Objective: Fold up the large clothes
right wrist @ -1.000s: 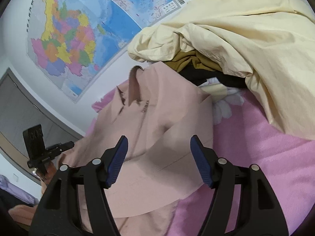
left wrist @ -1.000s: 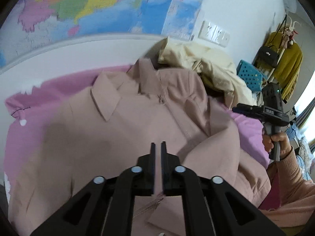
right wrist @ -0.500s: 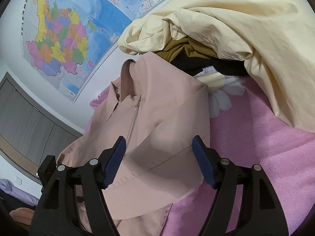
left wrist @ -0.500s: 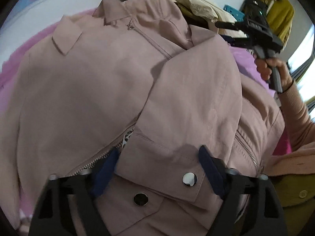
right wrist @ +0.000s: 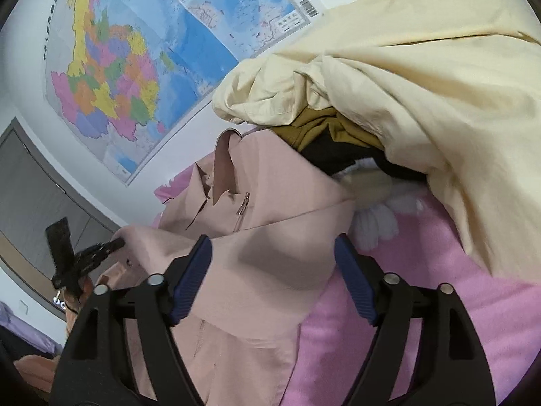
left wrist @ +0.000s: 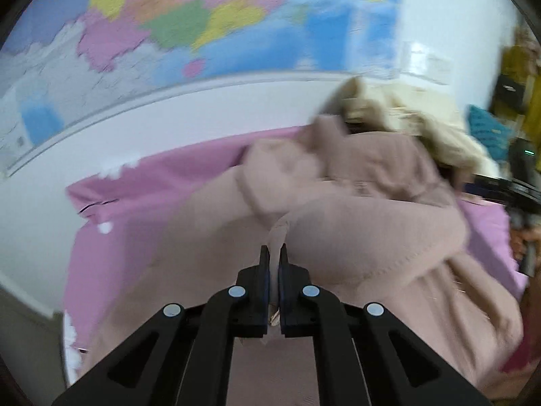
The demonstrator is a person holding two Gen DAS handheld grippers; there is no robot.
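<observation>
A dusty-pink zip jacket (left wrist: 355,230) lies front-up on a pink bedsheet (left wrist: 142,189), its collar toward the wall. My left gripper (left wrist: 274,253) is shut on a fold of the jacket's fabric, which bunches up ahead of the tips. The picture is blurred by motion. In the right wrist view the same left gripper (right wrist: 116,244) holds the cuff end of a sleeve lifted above the jacket (right wrist: 270,237). My right gripper (right wrist: 274,264) hovers over the jacket's folded side. Its jaws are opening, and no fabric is pinched between them.
A heap of cream cloth (right wrist: 405,84) over mustard and black garments (right wrist: 324,132) sits just beyond the collar. Wall maps (right wrist: 135,67) hang behind the bed. A grey wardrobe door (right wrist: 30,182) stands at the left. A teal basket (left wrist: 487,132) and hung clothes stand at the far right.
Half a second ago the left gripper stood open over the snap cuff. Now it is shut on the fabric and tilted up with the sleeve raised. The right jaws have widened slightly.
</observation>
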